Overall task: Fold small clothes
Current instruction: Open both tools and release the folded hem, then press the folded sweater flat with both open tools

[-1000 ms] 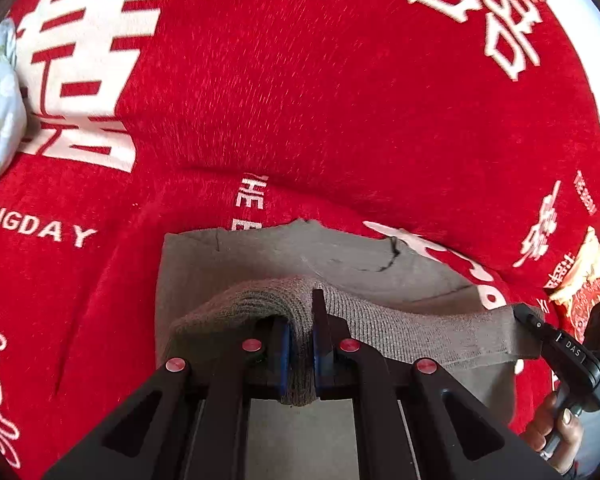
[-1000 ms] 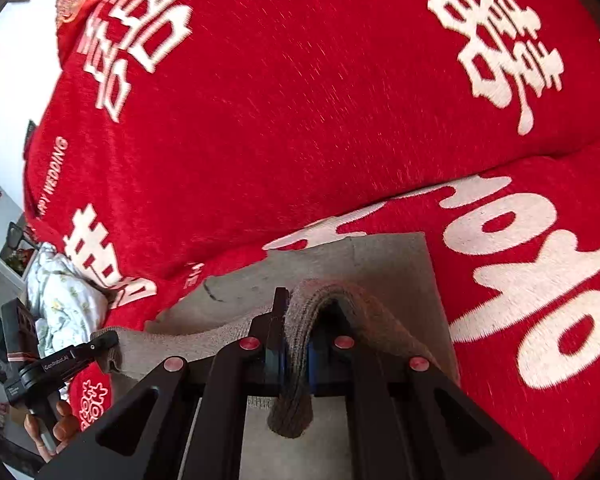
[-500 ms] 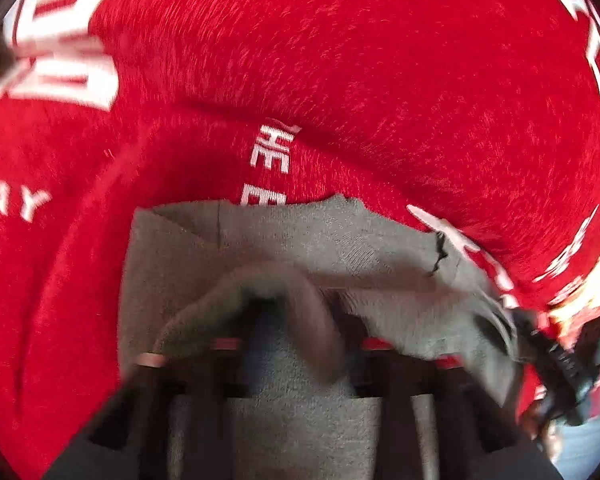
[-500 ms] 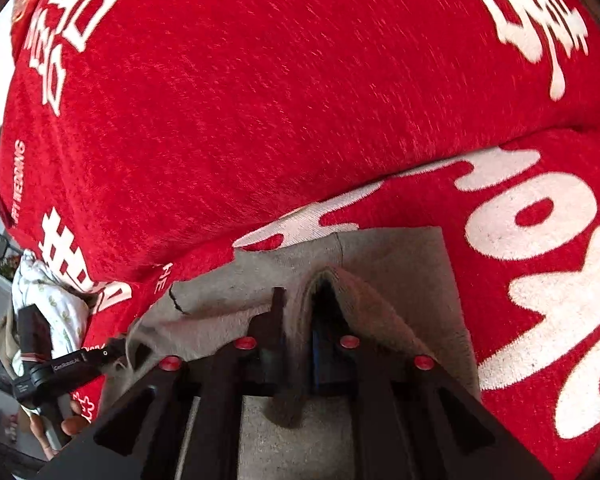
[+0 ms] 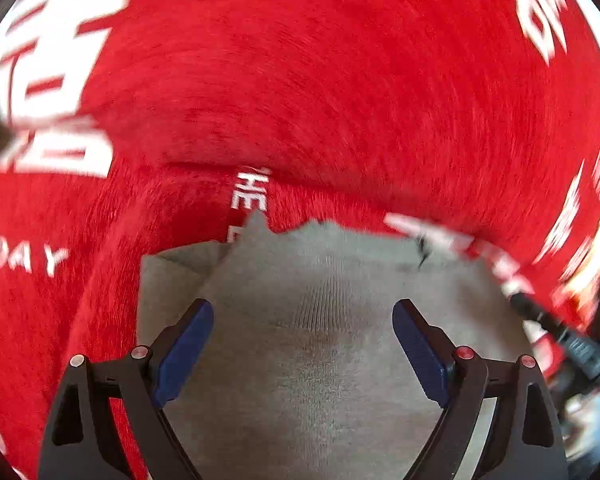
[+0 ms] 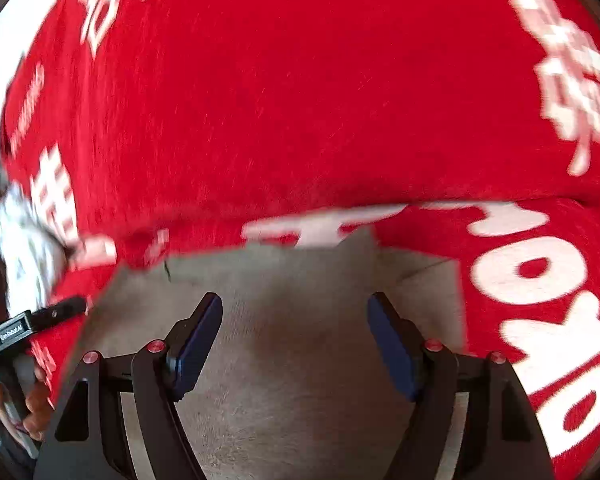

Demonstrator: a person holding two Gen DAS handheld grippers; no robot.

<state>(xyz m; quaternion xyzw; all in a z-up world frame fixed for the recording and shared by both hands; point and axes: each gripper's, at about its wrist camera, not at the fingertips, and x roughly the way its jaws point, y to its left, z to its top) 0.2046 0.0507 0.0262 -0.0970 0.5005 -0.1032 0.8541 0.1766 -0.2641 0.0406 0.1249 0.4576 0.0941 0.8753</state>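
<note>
Both tongs spread wide, nothing pinched. Left tongs [image 5: 303, 322] and right tongs [image 6: 295, 316] have just been opening; the grey knit garment [image 5: 320, 344] lies under and between the pads, but neither pad presses on it.

The garment sits in the lower centre of both wrist views, on the red printed cover [image 5: 320, 100] (looks like a bed or sofa, can't tell which). The top layer is doubled over a lower one: lower layer peeks out at the left edge in the left view and at the right edge [image 6: 424, 276] in the right view. Far edge is uneven, corners not squared. Frames are motion-blurred, so fine detail is unreliable.

Handling, my read: soft ribbed knit, light, floppy, no stiffness. It'll drape and bunch, and stretch if I pull. The plush cover likely adds drag, so sliding will skew the layers; better lift and lay.

Where I'd grab: the doubled edge near the two outer corners, one tongs each, catching both layers so the fold doesn't peel apart. Pinching mid-panel just makes a tent.

In the right view, the left tongs' black finger pokes in at the far left, with the person's hand [image 6: 36, 404] below it.
</note>
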